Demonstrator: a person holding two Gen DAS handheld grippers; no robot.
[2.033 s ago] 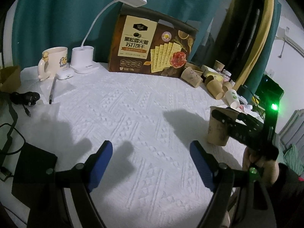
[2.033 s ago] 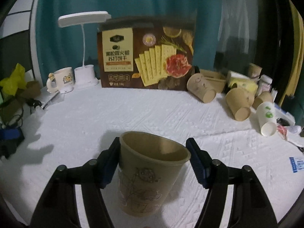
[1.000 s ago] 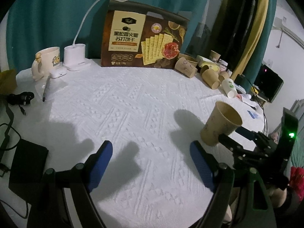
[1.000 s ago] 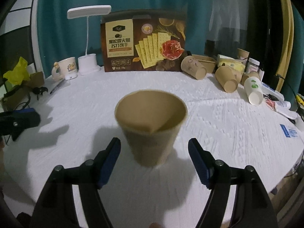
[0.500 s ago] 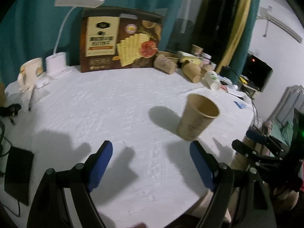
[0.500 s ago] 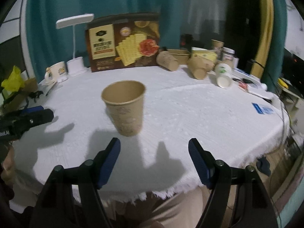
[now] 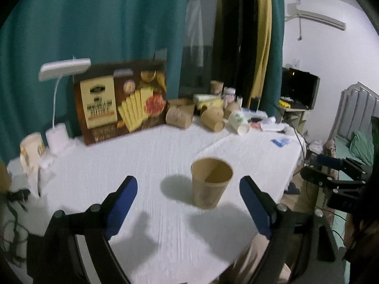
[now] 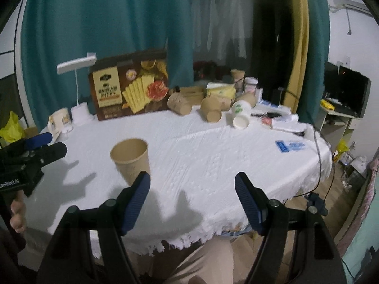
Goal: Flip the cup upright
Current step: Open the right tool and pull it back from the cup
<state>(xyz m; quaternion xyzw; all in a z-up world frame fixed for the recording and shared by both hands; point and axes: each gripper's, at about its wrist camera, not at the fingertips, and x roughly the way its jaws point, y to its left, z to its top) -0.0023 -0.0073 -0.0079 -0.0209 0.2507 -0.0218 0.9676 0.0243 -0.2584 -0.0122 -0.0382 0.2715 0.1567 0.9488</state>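
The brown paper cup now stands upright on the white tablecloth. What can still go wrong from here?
1. The brown paper cup stands free near the white tablecloth edge; a passing gripper might tip it.
2. Other paper cups lie on their sides at the back; reaching them risks brushing the upright one.

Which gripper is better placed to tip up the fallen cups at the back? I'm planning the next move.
Probably the right gripper: the tipped cups lie toward its side. The left gripper, which has just been opening, faces the upright cup. Both are empty.
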